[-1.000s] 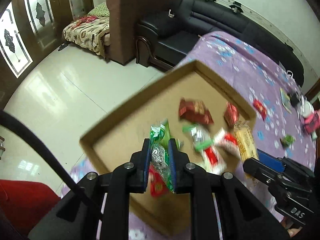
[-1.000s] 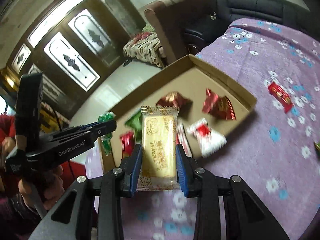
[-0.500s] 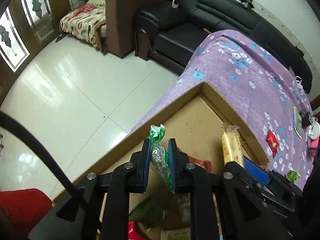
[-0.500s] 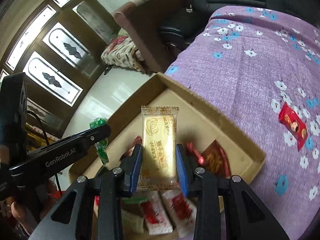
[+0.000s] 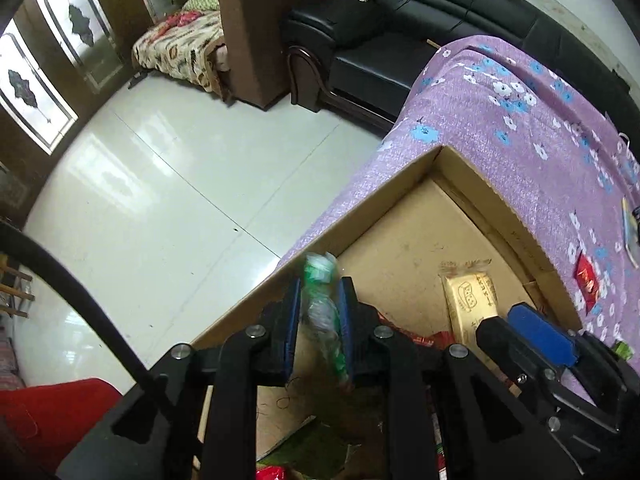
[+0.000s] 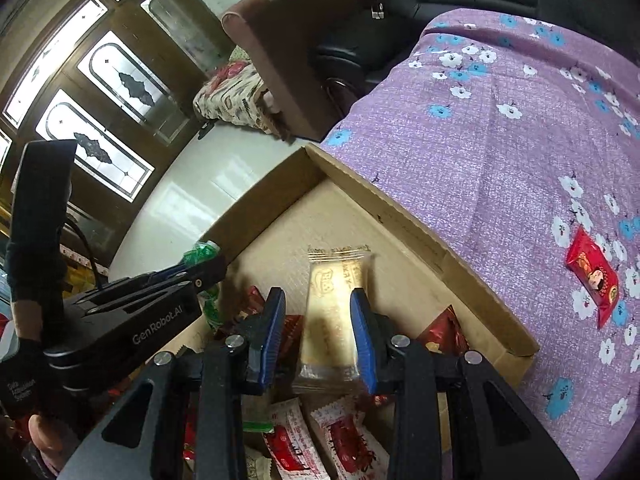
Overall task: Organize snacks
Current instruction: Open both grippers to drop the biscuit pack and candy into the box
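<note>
Both grippers hang over the cardboard tray [image 6: 420, 236], which sits on the purple flowered cloth [image 6: 500, 120]. Left gripper [image 5: 319, 320], lower centre of its own view: jaws opening, with the green-and-clear candy wrapper [image 5: 320, 304] between the blue pads; the wrapper looks blurred, and whether the pads press on it cannot be told. Right gripper [image 6: 316, 332], lower centre of the right wrist view: jaws opening, a clear gap showing on either side of the yellow biscuit packet [image 6: 334, 300], which lies on the tray floor between the pads. Red-and-white sachets [image 6: 320, 440] lie at the bottom of that frame, inside the tray. A dark red wrapper [image 6: 442, 330] rests against the tray's right wall. One red snack packet [image 6: 594, 276] lies on the cloth, outside the tray, at the right edge. Black sofa [image 5: 420, 32] stands in the upper part of the left view.
</note>
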`<state>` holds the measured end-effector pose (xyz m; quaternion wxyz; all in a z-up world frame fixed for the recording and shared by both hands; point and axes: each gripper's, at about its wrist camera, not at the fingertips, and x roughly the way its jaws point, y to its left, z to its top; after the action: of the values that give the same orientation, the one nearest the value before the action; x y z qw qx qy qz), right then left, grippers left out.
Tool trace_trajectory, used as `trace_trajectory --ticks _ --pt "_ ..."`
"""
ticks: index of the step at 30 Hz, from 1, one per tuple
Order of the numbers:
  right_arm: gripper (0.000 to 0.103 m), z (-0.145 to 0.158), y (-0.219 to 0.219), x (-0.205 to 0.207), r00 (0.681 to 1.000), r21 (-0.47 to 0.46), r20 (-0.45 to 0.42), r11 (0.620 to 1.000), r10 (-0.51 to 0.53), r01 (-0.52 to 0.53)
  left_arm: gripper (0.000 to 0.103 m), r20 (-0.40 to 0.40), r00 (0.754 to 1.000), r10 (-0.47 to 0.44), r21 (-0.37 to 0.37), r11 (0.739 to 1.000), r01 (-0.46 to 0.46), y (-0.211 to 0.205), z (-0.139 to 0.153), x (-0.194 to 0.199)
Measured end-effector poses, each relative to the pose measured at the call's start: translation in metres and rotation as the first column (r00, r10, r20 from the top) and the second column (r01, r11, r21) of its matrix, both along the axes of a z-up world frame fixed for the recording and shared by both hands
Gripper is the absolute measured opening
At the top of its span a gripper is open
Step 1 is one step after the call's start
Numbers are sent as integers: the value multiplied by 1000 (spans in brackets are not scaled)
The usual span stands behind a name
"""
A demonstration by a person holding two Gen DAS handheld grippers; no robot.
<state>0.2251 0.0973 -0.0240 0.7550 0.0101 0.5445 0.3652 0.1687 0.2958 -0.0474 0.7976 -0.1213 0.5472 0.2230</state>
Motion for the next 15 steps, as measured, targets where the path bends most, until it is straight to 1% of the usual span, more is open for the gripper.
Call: trace_trajectory --ticks 1,2,3,4,6,8,12,13,15 --pt "47 0 -1 -1 1000 -6 0 1000 -4 4 30 -4 1000 -2 13 1000 2 -2 1 0" --pt "53 1 -2 -2 1000 -12 3 1000 -4 4 37 -5 1000 -4 23 1000 4 -3 2 -1" --pt "53 3 -3 -4 1000 -22 13 1000 -6 6 42 -1 1000 -1 27 1000 1 -4 4 -3" --pt "55 4 -4 -4 1000 -25 18 1000 -6 6 45 5 1000 3 34 999 -4 -5 5 -5" --pt "59 7 -10 -8 1000 -26 21 1000 -8 8 54 31 999 9 50 999 -11 -7 11 -11" --pt "68 12 -16 -11 999 -24 30 1000 -13 14 56 56 998 11 63 998 -15 -11 16 -17" --pt "76 20 -31 -26 999 -14 43 1000 -12 12 57 94 996 -1 81 997 -7 -21 27 -31" --pt "79 22 -37 -31 999 -10 45 1000 -12 12 57 99 995 -4 89 996 -5 -25 30 -35" --pt "80 27 -48 -45 998 -5 65 1000 -6 6 57 122 992 -21 94 995 10 -35 35 -44"
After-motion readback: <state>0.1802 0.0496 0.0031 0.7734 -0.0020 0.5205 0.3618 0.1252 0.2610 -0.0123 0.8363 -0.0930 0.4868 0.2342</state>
